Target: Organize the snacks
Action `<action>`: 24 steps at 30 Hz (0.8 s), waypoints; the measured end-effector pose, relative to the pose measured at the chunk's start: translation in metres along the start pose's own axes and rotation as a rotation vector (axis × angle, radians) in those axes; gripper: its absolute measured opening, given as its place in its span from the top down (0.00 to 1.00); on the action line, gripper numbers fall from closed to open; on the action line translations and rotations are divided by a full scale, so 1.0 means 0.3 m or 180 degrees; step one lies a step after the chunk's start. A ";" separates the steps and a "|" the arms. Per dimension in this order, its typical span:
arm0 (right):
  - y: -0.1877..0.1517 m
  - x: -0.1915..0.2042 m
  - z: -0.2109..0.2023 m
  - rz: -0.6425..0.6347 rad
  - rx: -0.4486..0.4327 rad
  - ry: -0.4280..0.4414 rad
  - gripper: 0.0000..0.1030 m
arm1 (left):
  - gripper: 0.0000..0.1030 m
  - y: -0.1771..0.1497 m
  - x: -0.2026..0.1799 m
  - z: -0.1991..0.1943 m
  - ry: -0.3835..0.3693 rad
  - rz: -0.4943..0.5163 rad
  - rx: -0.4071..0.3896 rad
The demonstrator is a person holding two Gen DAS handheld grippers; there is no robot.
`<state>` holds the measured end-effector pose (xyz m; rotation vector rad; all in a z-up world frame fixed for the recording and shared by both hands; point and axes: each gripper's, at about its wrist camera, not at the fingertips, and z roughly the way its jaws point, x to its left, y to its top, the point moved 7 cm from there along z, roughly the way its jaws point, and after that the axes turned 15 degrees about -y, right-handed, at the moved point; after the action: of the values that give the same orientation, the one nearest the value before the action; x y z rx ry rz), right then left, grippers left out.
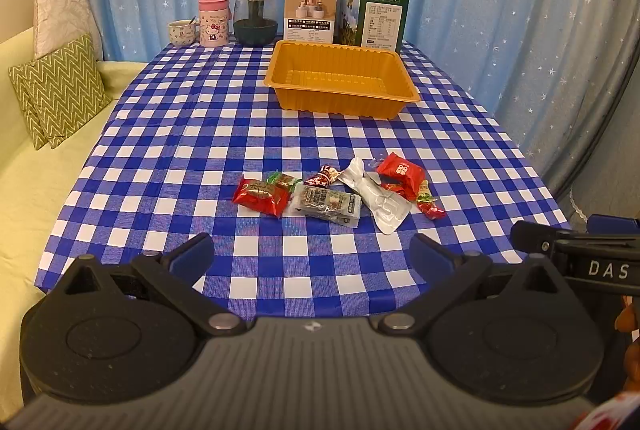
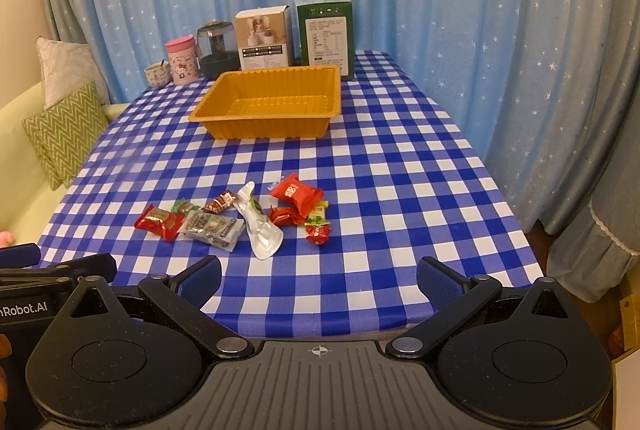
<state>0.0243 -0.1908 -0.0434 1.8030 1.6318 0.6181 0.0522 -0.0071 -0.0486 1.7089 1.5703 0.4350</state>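
A pale yellow sofa (image 1: pixel 24 198) with a green zigzag cushion (image 1: pixel 60 90) runs along the left of the table, which wears a blue-and-white checked cloth (image 1: pixel 192 150). Along the far edge, from the left, stand a small patterned cup (image 1: pixel 183 32), a pink cartoon-print canister (image 1: pixel 214 21), a dark green clear-domed jar (image 1: pixel 256 15), a white carton (image 1: pixel 310 11) and a green carton (image 1: pixel 374 15). Just in front of the cartons sits an empty orange ribbed plastic tray (image 1: pixel 340 106).

The snacks lie loose in a cluster on the cloth, nearer than the tray and well apart from it: a red foil packet (image 1: pixel 260 195) at the left, a clear-wrapped dark bar (image 1: pixel 326 204) touching it, a silver pouch (image 1: pixel 380 200), then a red square packet (image 1: pixel 400 170) and a small red twisted sweet (image 1: pixel 432 209) at the right.

The left gripper (image 1: pixel 312 258) hangs near the table's near edge, fingers spread wide and empty. The right gripper (image 2: pixel 318 280) hangs beside it, likewise spread and empty.
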 end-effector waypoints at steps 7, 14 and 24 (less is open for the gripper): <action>0.000 0.000 0.002 0.0000 0.0001 0.0000 0.00 | 0.00 0.001 -0.002 0.001 -0.0005 -0.0002 0.0005; 0.002 -0.003 0.001 0.0013 -0.0001 0.0003 0.00 | 0.00 0.001 -0.005 0.004 -0.0015 0.0001 0.0005; 0.001 -0.005 0.000 0.0013 -0.0003 0.0004 0.00 | 0.00 -0.001 -0.009 0.005 -0.0022 -0.0003 0.0004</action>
<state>0.0244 -0.1924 -0.0431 1.8060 1.6289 0.6219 0.0525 -0.0101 -0.0492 1.7089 1.5667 0.4273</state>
